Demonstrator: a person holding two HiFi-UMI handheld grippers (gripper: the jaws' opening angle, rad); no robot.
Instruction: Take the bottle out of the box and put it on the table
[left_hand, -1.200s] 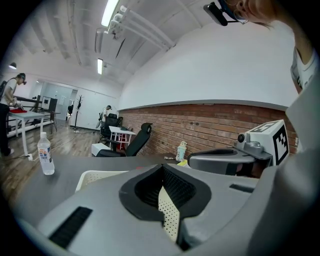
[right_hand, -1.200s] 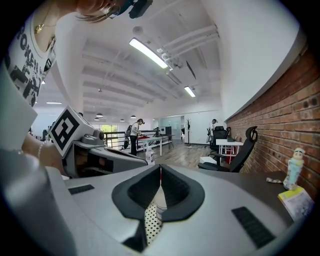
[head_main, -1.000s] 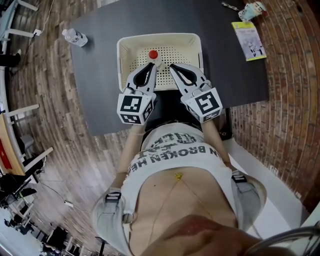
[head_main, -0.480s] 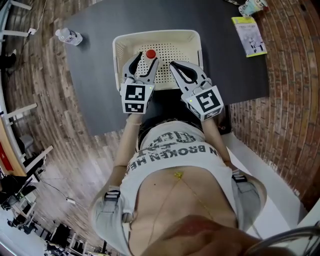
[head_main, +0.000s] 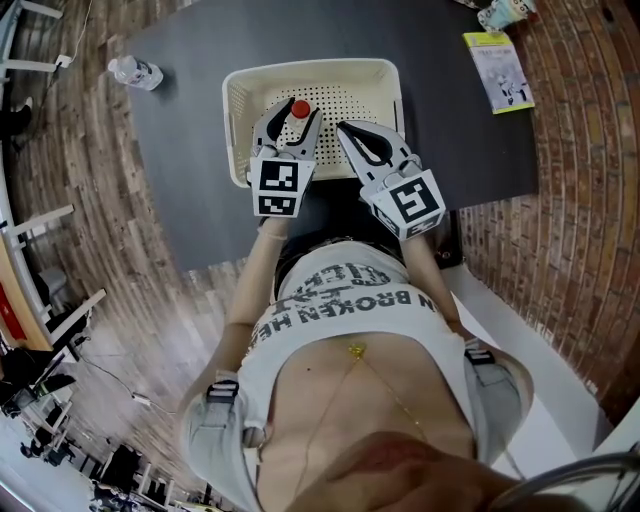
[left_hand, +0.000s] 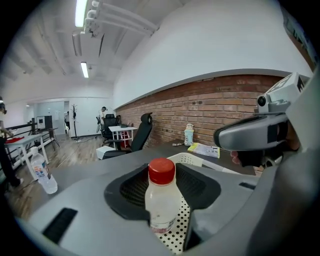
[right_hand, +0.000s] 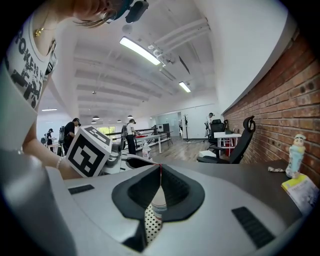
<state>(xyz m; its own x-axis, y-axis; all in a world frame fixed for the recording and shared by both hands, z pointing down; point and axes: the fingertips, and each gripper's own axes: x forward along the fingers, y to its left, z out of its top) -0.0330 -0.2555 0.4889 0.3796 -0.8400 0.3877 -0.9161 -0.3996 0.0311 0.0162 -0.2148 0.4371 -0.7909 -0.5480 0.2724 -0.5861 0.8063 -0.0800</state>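
A small clear bottle with a red cap (head_main: 300, 108) stands upright in the white perforated basket (head_main: 380, 85) on the dark table (head_main: 190, 180). My left gripper (head_main: 291, 120) reaches over the basket's near rim, and its jaws have just been opening. In the left gripper view the bottle (left_hand: 161, 200) stands between them with a gap on each side of it. My right gripper (head_main: 347, 130) hovers beside it on the right, shut and holding nothing. In the right gripper view (right_hand: 159, 192) only a sliver of the bottle (right_hand: 158, 206) shows past the closed jaws.
A second clear bottle (head_main: 137, 72) lies at the table's far left corner. A yellow-green booklet (head_main: 497, 72) and a small figurine (head_main: 503, 14) are at the far right. Brick wall runs along the right; people and office chairs stand in the room beyond.
My left gripper has moved forward and down over the basket's rim and has opened; its jaws now stand either side of the bottle. The right gripper has stayed in place.
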